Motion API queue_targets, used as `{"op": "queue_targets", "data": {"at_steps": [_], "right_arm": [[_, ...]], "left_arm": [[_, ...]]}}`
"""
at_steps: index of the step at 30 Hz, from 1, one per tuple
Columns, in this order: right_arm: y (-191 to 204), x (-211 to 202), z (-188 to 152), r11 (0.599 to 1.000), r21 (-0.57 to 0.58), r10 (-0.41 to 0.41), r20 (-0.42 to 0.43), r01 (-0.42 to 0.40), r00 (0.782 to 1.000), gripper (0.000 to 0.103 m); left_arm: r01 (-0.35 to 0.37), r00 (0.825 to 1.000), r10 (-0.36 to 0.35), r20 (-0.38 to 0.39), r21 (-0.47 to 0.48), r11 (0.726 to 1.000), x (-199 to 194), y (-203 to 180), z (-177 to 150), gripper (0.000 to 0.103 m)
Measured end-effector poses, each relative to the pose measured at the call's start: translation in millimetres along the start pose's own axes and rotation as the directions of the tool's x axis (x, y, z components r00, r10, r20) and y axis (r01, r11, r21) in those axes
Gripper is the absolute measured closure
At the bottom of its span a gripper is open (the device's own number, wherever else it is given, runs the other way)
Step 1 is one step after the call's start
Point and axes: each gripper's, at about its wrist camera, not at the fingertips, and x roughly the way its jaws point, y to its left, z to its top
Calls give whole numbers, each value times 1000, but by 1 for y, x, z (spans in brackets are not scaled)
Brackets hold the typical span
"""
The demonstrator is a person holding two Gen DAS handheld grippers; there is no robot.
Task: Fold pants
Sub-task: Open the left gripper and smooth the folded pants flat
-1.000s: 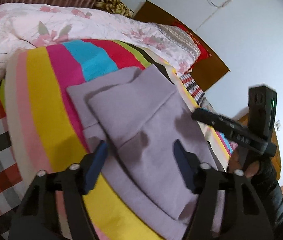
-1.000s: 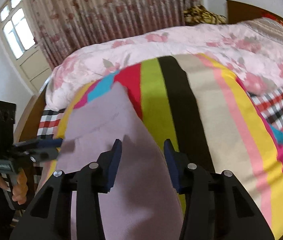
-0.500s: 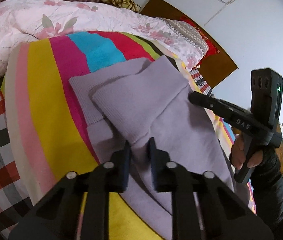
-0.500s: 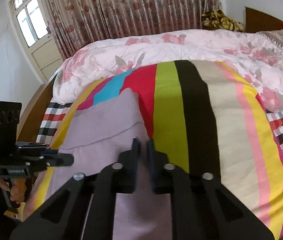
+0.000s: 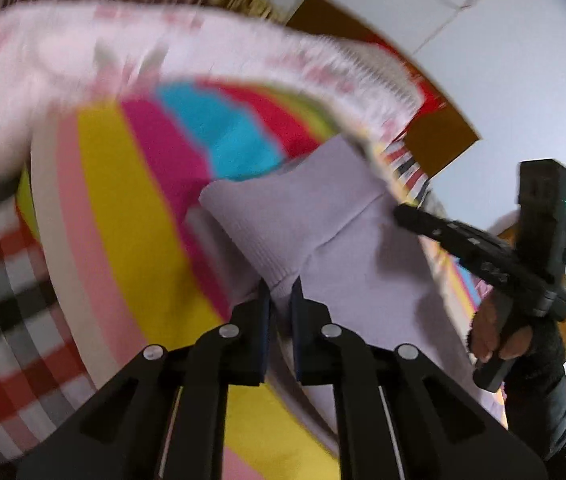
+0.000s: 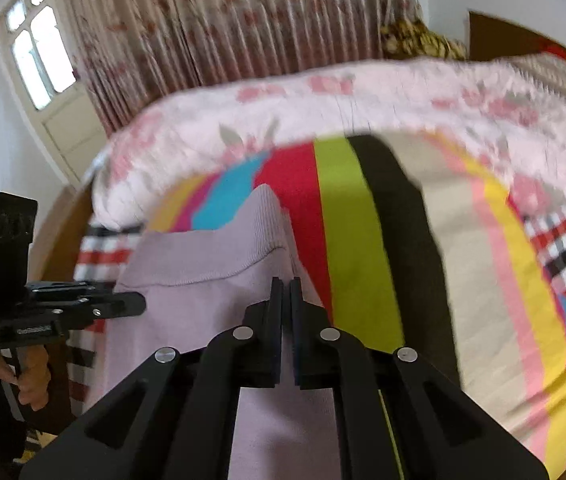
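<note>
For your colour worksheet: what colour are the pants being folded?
Pale lilac pants, clearest in the right wrist view.

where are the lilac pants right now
The lilac knit pants lie on the rainbow-striped blanket just below the pink floral quilt, pinched by the left gripper and right gripper.

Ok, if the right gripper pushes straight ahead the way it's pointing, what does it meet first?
The right gripper is shut on the lilac pants; straight ahead it would likely meet the striped blanket, though depth is unclear.

pants [image 6: 219, 276] on blanket [image 6: 363, 240] | quilt [image 6: 323, 96] behind, likely touching
</note>
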Motion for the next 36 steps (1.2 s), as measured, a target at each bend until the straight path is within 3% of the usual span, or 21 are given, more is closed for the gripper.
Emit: {"op": "queue_targets", "data": {"at_steps": [4,7,11,12,13,14,15,17,19,21,23,25,27,29,30,31,32,36], "right_arm": [[-1,5,-6,1000,9,-3,1,3,1000,98],[-1,7,-5,1000,14,-5,-12,5,1000,98],[-3,11,-7,1000,28,7,-4,-6,1000,84],[-6,8,-8,999,51,3,-2,-3,1000,65],[-9,5,-9,997,73,-3,-4,4,1000,38],[-12,-3,-11,995,99,-11,4,10,1000,30],[-13,-16,-14,993,115,1,28,-4,1000,28],[-7,-39,-25,995,95,-1,43,-3,999,28],[9,-61,-44,997,42,-60,12,59,998,28],[32,-81,-73,997,-14,-74,-15,73,997,28],[52,-94,-100,995,-54,-82,-39,80,996,28],[75,-102,-130,990,-90,-115,-69,108,991,28],[93,-96,-158,985,-115,-144,-128,130,981,28],[113,-84,-184,966,-180,-217,-159,188,963,28],[118,-88,-189,966,-158,-224,-111,205,968,33],[121,-89,-191,973,-124,-208,-112,194,972,44],[122,-90,-191,976,-107,-202,-112,190,973,47],[130,-107,-189,988,-79,-135,-56,130,989,48]], "left_arm": [[19,999,-19,39,-3,1000,-6,4,-7,91],[4,1000,-4,15,-12,1000,-2,7,-7,88],[-10,1000,10,12,-18,1000,0,7,-8,84],[-16,1000,17,18,-28,999,-2,8,-9,78],[-57,998,58,30,-32,998,-5,7,-9,49],[-151,985,153,79,-31,988,-14,3,-9,35],[-201,968,202,147,-23,979,-28,-3,-10,24],[-206,953,199,227,5,979,-49,-16,-11,22],[-150,955,127,268,66,986,-63,-35,-10,10],[-100,967,59,250,156,983,-60,-53,-9,6],[-60,985,18,169,243,968,-39,-68,-7,6],[-48,997,32,67,258,965,-8,-68,-5,6],[-47,998,53,-23,232,972,19,-62,-8,6],[-70,997,77,-17,266,961,31,-59,-14,6],[-81,996,88,-13,280,956,32,-61,-15,6],[-101,994,109,-10,295,950,33,-62,-16,6],[-111,993,120,-9,304,946,35,-64,-17,6],[-164,985,170,4,295,941,29,-70,-22,5]]}}
